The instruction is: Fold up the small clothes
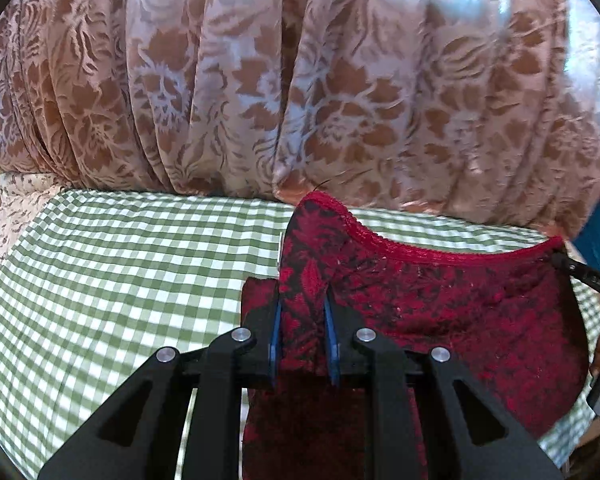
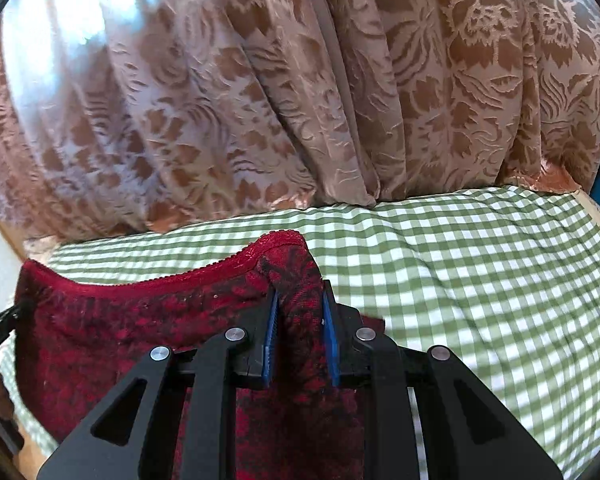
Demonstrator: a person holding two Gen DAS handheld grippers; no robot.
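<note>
Red garment — small, dark red with a black floral print and a scalloped red trim edge — hung stretched between the two grippers, its trim sagging in a shallow curve from one pinched corner to the other. Cloth bunched between each pair of blue pads and rose just ahead of the fingertips in a peak.

Left gripper was clamped on the garment's left corner; right gripper was clamped on the opposite corner. Both jaws pressed in on fabric, not fully together.

Judged step: garment lifted and spread by its waist edge, ahead of laying or folding. Next move likely called for lowering it flat onto the checked cloth beyond the jaws, keeping the corners level and the span taut — slack would wrinkle the fold.

Both grippers pointed forward, roughly level, side by side. Patterned curtain hung well beyond the fingertips.
</note>
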